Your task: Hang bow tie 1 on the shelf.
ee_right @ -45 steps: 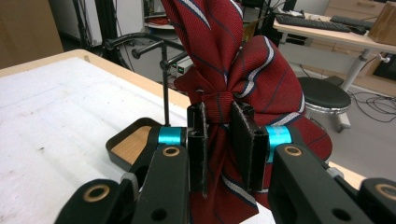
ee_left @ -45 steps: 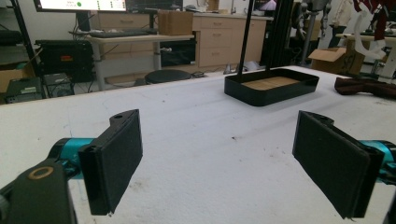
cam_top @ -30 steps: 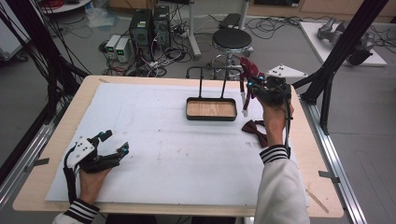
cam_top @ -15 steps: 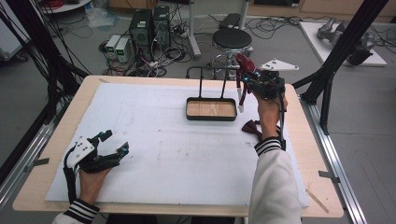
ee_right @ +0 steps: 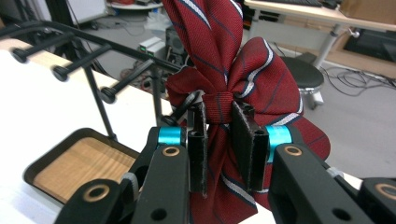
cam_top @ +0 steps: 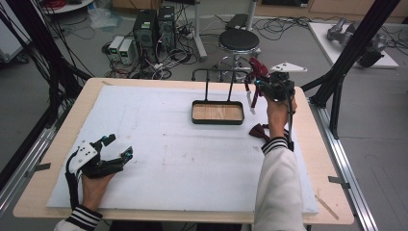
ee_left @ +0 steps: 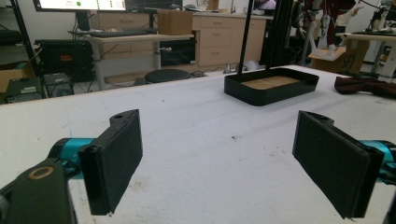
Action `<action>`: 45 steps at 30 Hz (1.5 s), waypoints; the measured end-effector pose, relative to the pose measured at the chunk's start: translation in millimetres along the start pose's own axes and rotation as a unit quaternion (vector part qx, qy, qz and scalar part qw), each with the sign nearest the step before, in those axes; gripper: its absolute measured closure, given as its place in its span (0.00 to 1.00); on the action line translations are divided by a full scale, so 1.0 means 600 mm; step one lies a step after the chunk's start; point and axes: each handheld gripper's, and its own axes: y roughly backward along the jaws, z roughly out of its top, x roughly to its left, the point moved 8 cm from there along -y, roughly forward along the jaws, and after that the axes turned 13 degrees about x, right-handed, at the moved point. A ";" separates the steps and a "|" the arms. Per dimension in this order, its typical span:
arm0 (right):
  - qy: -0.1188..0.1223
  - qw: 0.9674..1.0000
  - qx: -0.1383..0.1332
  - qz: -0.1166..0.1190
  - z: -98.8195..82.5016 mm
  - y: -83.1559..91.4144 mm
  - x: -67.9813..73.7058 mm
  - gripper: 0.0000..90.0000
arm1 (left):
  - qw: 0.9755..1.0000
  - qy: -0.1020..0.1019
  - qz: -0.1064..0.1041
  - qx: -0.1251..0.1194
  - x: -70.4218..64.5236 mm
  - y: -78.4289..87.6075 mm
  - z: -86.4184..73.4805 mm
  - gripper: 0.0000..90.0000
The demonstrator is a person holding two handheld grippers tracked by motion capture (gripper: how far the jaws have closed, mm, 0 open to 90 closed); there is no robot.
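left hand-held gripper (cam_top: 117, 150): rests low at the near left of the tabletop (cam_top: 159, 154), jaws spread wide, holding nothing.
open room: broad bare white surface lies between it and the tray, with free passage.
tray (cam_top: 217, 112): black, wood-floored, at the far middle; thin posts rise from its far side to a rack (ee_right: 79, 51) of knobbed pegs.
right hand-held gripper (ee_right: 219, 140): raised at the far right by the rack, jaws pinching a red striped bow tie (ee_right: 243, 70) at its knot.
second bow tie (cam_top: 259, 131): lies on the tabletop just beside the right wrist.
step in hand: likely hanging the tie on a peg; grip at the knot looks firm, so bring the loop squarely over a peg tip.
edges: the far tabletop edge is close behind the rack; the pegs crowd the approach.
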 end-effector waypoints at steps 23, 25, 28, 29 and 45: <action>-0.009 0.995 0.104 0.003 -0.050 -0.041 -0.012 0.85 | 1.000 0.000 -0.001 -0.001 -0.001 0.000 0.000 0.18; -0.003 0.994 0.111 0.003 -0.053 -0.044 -0.010 0.85 | 1.000 0.000 -0.001 -0.001 -0.001 0.000 0.000 0.18; -0.005 0.993 0.122 0.009 -0.057 -0.049 -0.008 0.85 | 1.000 0.000 -0.001 -0.001 -0.001 0.000 0.000 0.18; -0.002 0.992 0.126 0.010 -0.059 -0.051 -0.009 0.85 | 1.000 0.000 -0.001 -0.001 -0.001 0.000 0.000 0.18; -0.004 0.990 0.131 0.051 -0.064 -0.057 0.004 0.26 | 1.000 0.000 -0.001 -0.001 -0.001 0.000 0.000 0.18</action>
